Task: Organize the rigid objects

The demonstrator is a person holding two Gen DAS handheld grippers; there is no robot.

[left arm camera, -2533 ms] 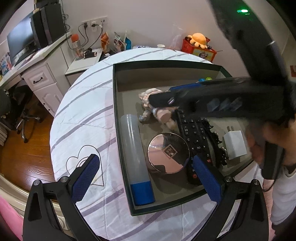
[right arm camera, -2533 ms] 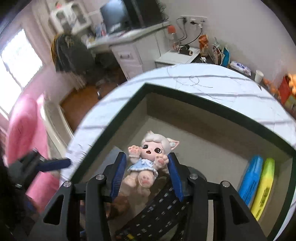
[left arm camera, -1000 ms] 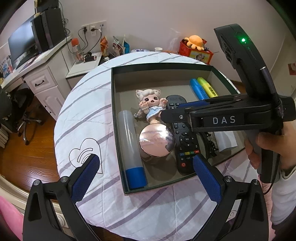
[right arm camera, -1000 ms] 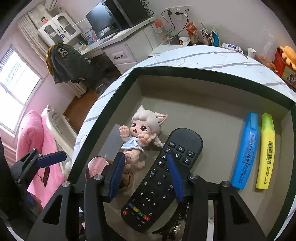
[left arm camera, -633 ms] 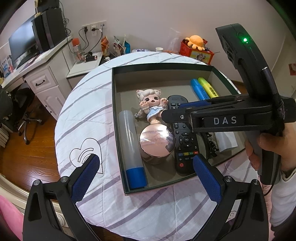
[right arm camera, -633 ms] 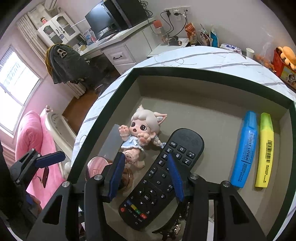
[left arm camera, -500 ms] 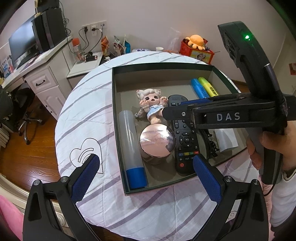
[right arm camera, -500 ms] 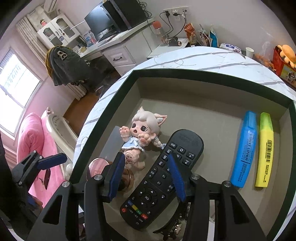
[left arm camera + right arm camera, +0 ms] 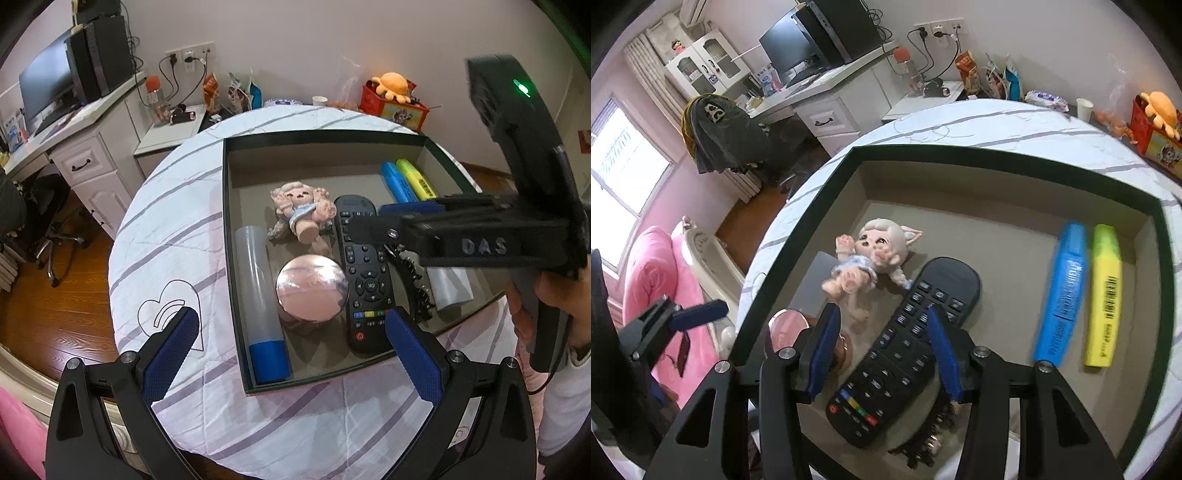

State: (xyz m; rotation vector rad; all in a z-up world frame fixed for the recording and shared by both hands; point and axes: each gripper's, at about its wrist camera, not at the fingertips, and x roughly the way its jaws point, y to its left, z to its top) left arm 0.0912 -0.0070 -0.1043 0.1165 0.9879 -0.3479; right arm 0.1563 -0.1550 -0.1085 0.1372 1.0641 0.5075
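Your left gripper [image 9: 291, 343] hangs with jaws wide open at the box's [image 9: 229, 206] near edge, your right gripper [image 9: 882, 350] sits part-open and empty over the remote [image 9: 905, 354], doll [image 9: 871, 258] lying just beyond, highlighters [image 9: 1082, 295] far right.

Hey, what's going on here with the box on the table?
A person is sorting items into a dark box on a round table. Inside lie a doll, remote, round pink case, tube and two highlighters. The right gripper hangs open above the remote, holding nothing. The left gripper waits open near the box's front edge.
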